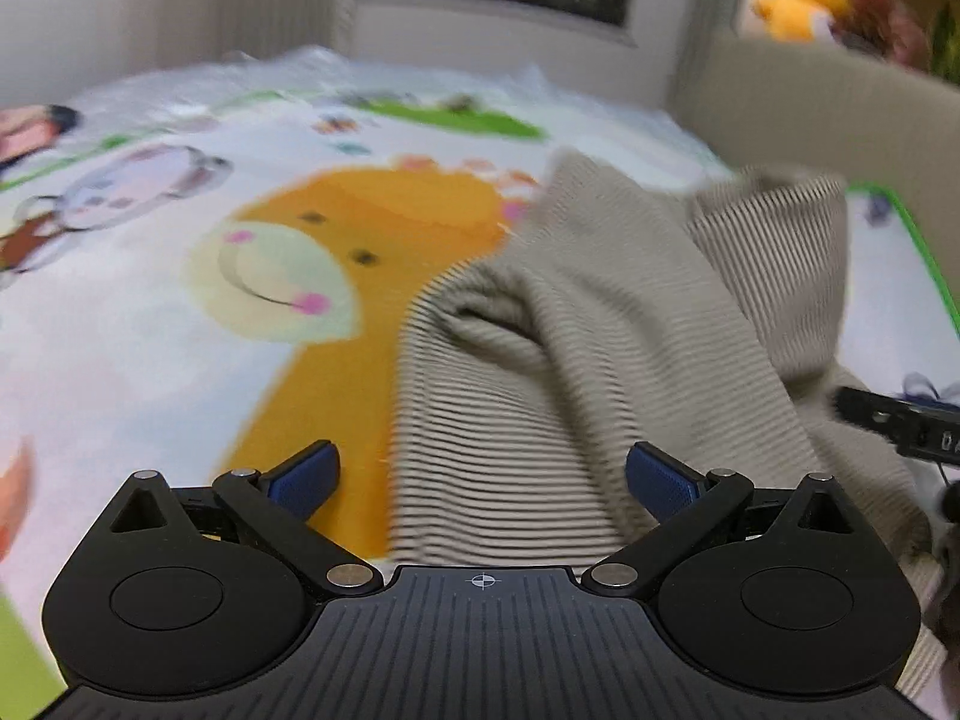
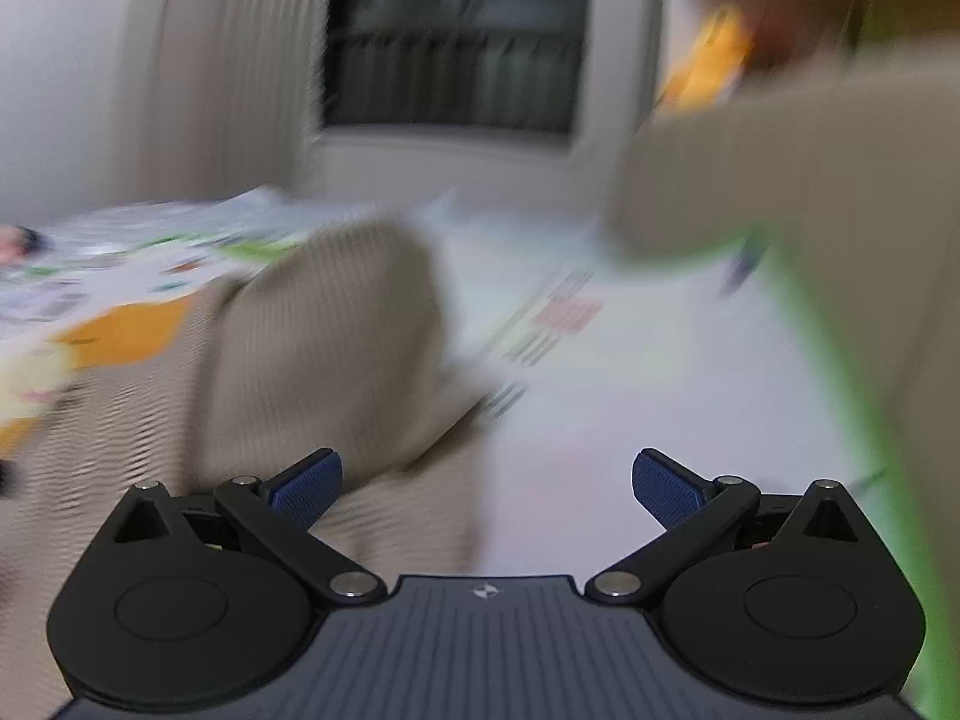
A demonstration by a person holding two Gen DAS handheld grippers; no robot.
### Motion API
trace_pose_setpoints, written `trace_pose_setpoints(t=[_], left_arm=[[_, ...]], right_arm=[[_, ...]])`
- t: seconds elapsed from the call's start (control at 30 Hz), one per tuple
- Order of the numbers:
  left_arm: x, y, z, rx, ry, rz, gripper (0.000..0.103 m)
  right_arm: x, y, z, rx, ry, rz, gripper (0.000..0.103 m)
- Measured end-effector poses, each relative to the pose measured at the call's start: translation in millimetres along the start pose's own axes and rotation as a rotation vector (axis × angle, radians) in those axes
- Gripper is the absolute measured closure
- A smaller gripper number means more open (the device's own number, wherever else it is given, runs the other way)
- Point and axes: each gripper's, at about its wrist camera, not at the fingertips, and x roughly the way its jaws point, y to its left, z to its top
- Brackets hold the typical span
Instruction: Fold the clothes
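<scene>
Left gripper [image 1: 483,483] fingers wide apart over beige sweater [image 1: 600,330], gripping nothing. Right gripper [image 2: 487,483] fingers wide apart, empty, over mat [image 2: 630,390].

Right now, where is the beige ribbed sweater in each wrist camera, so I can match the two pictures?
Left wrist view: the beige ribbed sweater fills the centre and right, bunched up ahead of the open jaws.
Right wrist view: the same sweater sits left of centre, blurred, ahead of the left finger.
Shared landmark: the orange cartoon giraffe on the play mat, left of the sweater in both views.
</scene>
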Motion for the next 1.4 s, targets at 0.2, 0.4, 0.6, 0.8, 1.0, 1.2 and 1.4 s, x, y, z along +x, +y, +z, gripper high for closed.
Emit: trace_pose_setpoints(t=[0.2,0.4,0.6,0.8,1.0,1.2,1.4], left_arm=[[3.1,7.7,4.2,-0.047,-0.032,0.030,0.000],[12.3,-10.1,-7.2,0.048,0.025,-0.039,0.000],[12.0,-12.5,-11.9,0.047,0.051,-0.041,0.000],[-23.1,-9.3,-30.4,0.058,0.094,-0.116,0.000],[-75.7,-5.1,-62.9,0.138,0.176,-0.249,0.000],[-119.4,-4.2,-53.0,0.106,0.064,-0.311,0.000],[-96.1,4.5,-35.5,-0.127,0.168,-0.575,0.000]], right_arm=[[39.9,32.9,-17.4,-0.277,-0.026,-0.293,0.000],[37.3,54.4,-24.5,-0.321,0.054,-0.223,0.000],[19.7,9.2,-19.5,0.047,0.205,-0.007,0.010],[-33.8,-27.8,-47.4,0.194,0.273,0.117,0.010],[-83.8,-59.0,-63.3,0.200,0.287,0.170,0.001],[-78.6,-58.6,-64.6,0.155,0.304,0.162,0.000],[-63.8,-59.8,-67.5,0.173,0.316,0.151,0.000]])
